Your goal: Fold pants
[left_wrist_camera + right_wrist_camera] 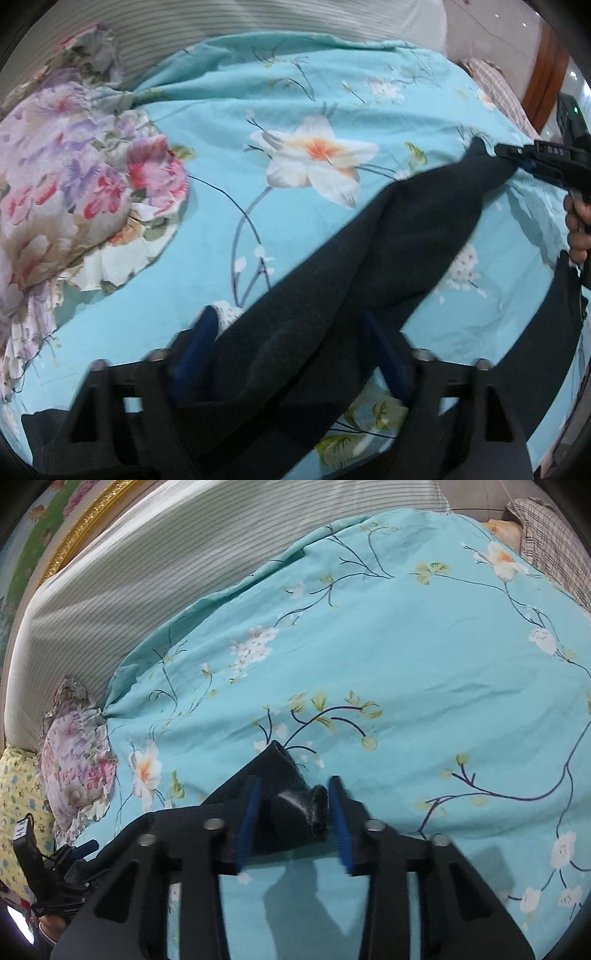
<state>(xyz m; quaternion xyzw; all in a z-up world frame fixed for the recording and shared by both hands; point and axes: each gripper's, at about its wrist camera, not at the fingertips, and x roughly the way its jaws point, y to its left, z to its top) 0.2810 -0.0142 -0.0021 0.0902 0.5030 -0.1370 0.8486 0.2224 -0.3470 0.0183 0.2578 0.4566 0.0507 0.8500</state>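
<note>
The right gripper [291, 812] has the bunched corner of the dark, soft knitted pants [284, 794] between its blue pads [251, 812]. The left pad lies against the cloth, but a small gap shows at the right pad, so I cannot tell if the pinch is already firm. Seen from the left wrist camera, this same claw seems to hold the far corner of the pants [388, 258] lifted. The left gripper [295, 350] stands half spread around a thick band of the dark cloth. Its blue fingers [195, 343] are on both sides of the cloth, and I see no clear pressing yet.

The pants hang stretched between the two claws, low over the light blue bedsheet with white flowers [258, 92]. A ruffled pillow with pink and purple flowers [74, 177] lies to the side, well apart, and a pale striped cover [147, 572] is behind.

I think the step is to take both corners and lay the pants flat. To do it well, both pinches should close fully before pulling, and the hands should keep the cloth tight and even, so no twist stays in the leg.
</note>
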